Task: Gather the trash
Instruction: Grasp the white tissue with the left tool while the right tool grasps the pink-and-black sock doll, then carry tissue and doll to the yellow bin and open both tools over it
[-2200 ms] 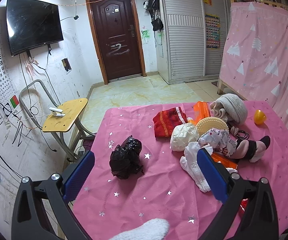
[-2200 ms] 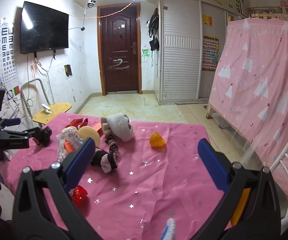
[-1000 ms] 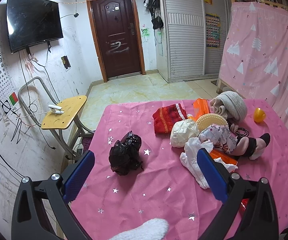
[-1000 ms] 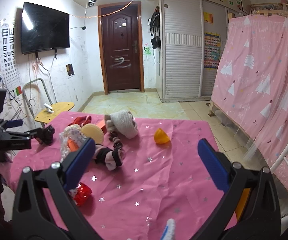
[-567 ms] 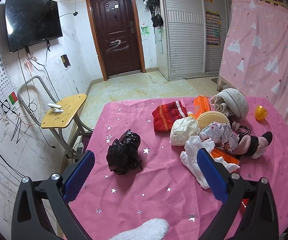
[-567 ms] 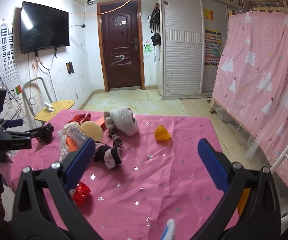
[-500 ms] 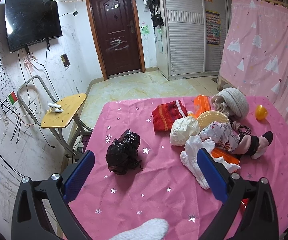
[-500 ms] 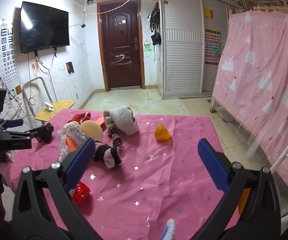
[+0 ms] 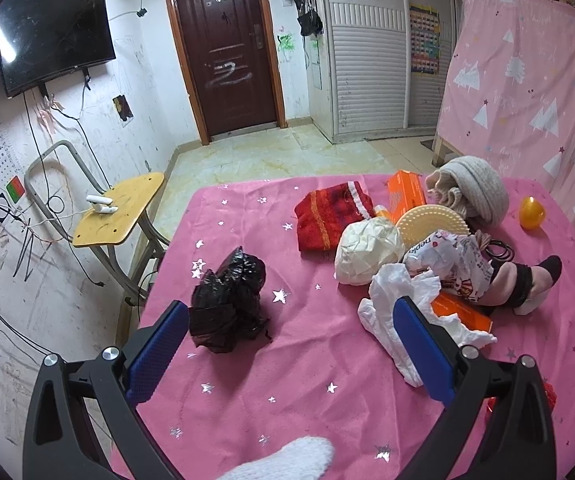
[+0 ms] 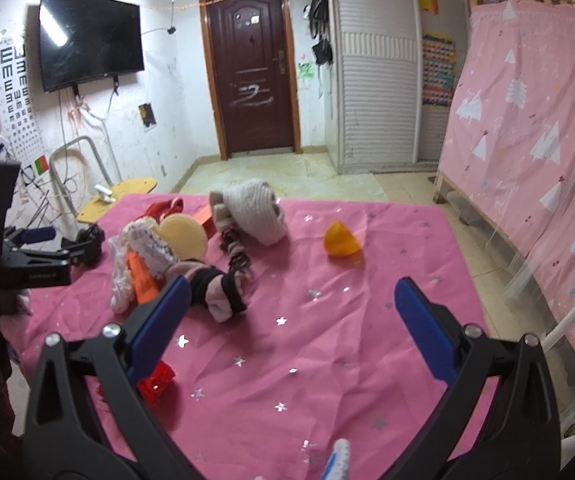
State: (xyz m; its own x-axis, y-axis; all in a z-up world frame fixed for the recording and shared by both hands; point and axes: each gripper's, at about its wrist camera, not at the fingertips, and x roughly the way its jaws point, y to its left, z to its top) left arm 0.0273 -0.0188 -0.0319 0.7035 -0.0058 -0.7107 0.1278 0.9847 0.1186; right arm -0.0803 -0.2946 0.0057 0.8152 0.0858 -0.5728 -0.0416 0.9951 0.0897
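Observation:
A crumpled black plastic bag (image 9: 229, 300) lies on the pink tablecloth (image 9: 307, 360), just beyond my left gripper's (image 9: 287, 320) left finger. To its right sit a white paper wad (image 9: 367, 250), a crumpled white tissue (image 9: 391, 300) and a printed wrapper (image 9: 447, 264). My left gripper is open and empty above the cloth. My right gripper (image 10: 289, 300) is open and empty over the cloth's right half; the left gripper (image 10: 59, 244) shows at its far left.
Among the trash lie a red cloth (image 9: 327, 216), orange box (image 9: 405, 196), round beige brush (image 9: 431, 228), grey knit hat (image 9: 471, 192), socks (image 9: 527, 284) and an orange plastic shell (image 10: 341, 240). A yellow chair (image 9: 119, 208) stands left of the table.
My left gripper has drifted slightly toward the black bag. My right gripper has moved a little closer over the table. Both stay open.

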